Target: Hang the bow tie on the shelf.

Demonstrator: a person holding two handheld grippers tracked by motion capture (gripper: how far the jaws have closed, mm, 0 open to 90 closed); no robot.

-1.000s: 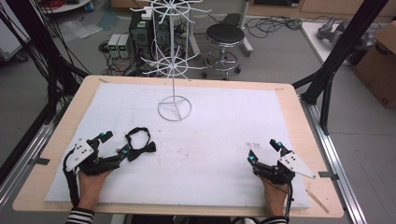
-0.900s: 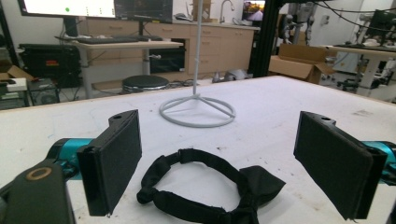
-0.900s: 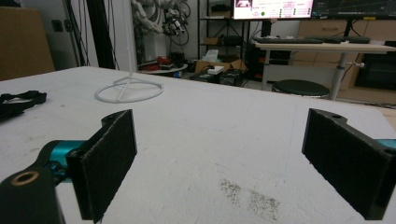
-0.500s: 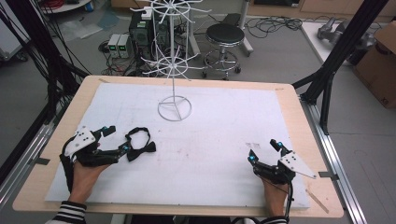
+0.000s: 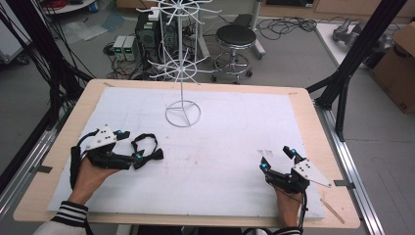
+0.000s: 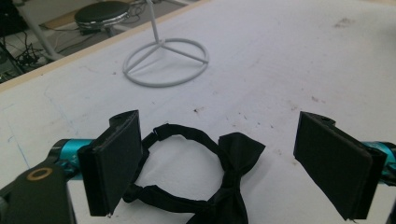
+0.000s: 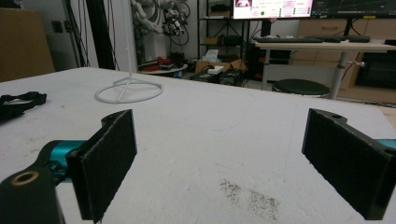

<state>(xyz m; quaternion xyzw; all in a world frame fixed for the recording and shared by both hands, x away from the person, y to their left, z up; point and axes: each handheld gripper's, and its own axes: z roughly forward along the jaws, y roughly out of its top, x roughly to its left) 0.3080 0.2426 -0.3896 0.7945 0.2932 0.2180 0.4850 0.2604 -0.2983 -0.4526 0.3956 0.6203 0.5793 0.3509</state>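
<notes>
A black bow tie (image 5: pixel 146 151) with its looped strap lies on the white mat at the left. My left gripper (image 5: pixel 129 146) is open right beside it, jaws apart on either side. In the left gripper view the bow tie (image 6: pixel 215 177) lies between and just beyond the two black pads (image 6: pixel 114 161). A white wire stand (image 5: pixel 182 73) rises at the back middle, and its ring base (image 6: pixel 166 60) rests on the mat. My right gripper (image 5: pixel 278 159) rests open at the front right, with nothing between its pads (image 7: pixel 105 158).
The white mat (image 5: pixel 230 132) covers a wooden table (image 5: pixel 318 142). A stool (image 5: pixel 235 39) and computer boxes stand on the floor beyond the far edge. Black frame posts rise at both sides. A dark stain (image 7: pixel 250 196) marks the mat near the right gripper.
My left gripper has moved forward and right toward the bow tie, so its jaws now flank it. The right gripper has stayed put.
</notes>
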